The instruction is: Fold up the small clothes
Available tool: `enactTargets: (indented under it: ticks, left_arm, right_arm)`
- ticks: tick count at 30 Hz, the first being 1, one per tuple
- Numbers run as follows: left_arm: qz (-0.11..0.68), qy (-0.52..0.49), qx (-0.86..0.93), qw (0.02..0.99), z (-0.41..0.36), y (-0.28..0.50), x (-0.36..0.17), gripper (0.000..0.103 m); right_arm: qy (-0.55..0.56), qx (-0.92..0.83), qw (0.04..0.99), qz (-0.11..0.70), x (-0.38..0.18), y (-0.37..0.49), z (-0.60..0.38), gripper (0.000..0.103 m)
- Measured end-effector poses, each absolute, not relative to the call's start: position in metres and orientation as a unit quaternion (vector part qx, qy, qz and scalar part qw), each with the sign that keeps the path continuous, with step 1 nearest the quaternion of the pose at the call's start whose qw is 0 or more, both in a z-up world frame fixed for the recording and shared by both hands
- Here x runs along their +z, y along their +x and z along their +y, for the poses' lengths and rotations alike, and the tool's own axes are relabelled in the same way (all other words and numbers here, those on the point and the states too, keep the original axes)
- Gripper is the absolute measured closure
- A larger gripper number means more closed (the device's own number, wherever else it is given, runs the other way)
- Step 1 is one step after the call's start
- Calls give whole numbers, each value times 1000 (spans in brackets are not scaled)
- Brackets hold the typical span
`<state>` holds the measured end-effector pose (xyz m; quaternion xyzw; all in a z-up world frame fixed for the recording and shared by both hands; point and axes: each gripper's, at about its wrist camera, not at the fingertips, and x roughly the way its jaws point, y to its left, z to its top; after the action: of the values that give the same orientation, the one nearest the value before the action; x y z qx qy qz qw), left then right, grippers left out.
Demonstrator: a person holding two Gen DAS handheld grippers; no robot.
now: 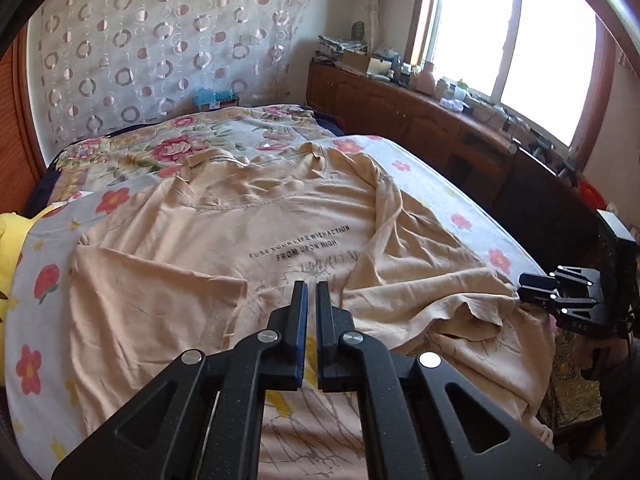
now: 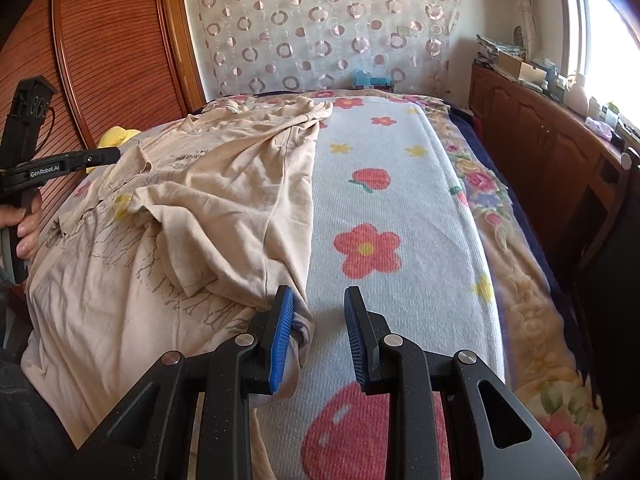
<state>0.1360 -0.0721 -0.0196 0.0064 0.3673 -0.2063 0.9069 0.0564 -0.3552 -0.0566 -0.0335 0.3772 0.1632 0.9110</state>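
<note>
Beige T-shirt (image 1: 224,240) spread over a floral bedspread (image 2: 400,200), collar toward the far end by the patterned curtain (image 1: 160,40), black lettering across the chest, right-hand side folded inward in loose rumples. Left gripper (image 1: 312,292) hovering above the lower middle of the shirt, jaws pressed together with only a sliver of gap between the blue pads, nothing pinched. Also visible from the right wrist view at the left edge (image 2: 114,155), raised clear of the cloth, handle wrapped by a hand (image 2: 26,224). Right gripper (image 2: 318,308) low at the shirt's right border, jaws partly spread, bare white bedspread showing between them. Left pad (image 2: 280,332) touching a bunched fold of the shirt's edge, which lies against its outer and lower side; right pad (image 2: 354,336) clear of the cloth, over bedspread only. No fabric clamped between the two pads. Same gripper showing at the far right of the left wrist view (image 1: 524,282), tips just at the shirt's edge. Yellow item (image 1: 12,248) beside the shirt at the left edge of the bed. Wooden cabinet (image 1: 420,120) along the window wall, top cluttered with small items.
</note>
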Motion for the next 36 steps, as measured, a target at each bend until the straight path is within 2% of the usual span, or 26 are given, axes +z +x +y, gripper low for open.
enactTargets:
  ticks: [1,3,4,5,7,10,13,16,17,20,25,34,36]
  left_arm:
    - [364,5,-204,909,-68,134,-17,100]
    - [358,0,-200,912,-60,131,-13,89]
    - [354,-3,-201,913,-57,130,-11,77]
    - [350,-4,-201,915,-53,129,-9,71]
    - [345,-4,-195,918,-46,129,-6,64]
    - [344,-1,-175,922,-32,133,-5,63]
    - [345,2,-151,926,-14,139,-8,48]
    - [354,3,-134,926,7,152,-12,44]
    - [357,5,-125,926,14,157,-14,37]
    - [366,3,-109,924,33,170,-22,27]
    - [381,-16,-92,920,57,188,-36,25]
    - [404,-22,-77,911,81,214,-59,23]
    - [407,-20,-74,910,88,218,-61,23]
  right_arm:
    - [-40,162,912,374,-53,56,-354,76]
    - [-47,171,915,363,-43,56,-350,76]
    - [-49,177,916,357,-37,57,-348,76]
    - [-50,183,917,352,-31,60,-346,76]
    - [-57,190,918,343,-21,70,-337,76]
    - [-69,204,916,337,-14,95,-320,76]
    - [-70,222,906,354,-17,135,-301,76]
    - [-86,228,892,381,-28,179,-281,76]
    - [-93,231,886,391,-33,192,-275,76]
    - [-89,234,875,414,-42,229,-264,76]
    - [-75,237,866,433,-53,268,-250,76]
    - [-82,250,880,396,-40,295,-238,76]
    - [-91,238,884,391,-40,293,-245,73]
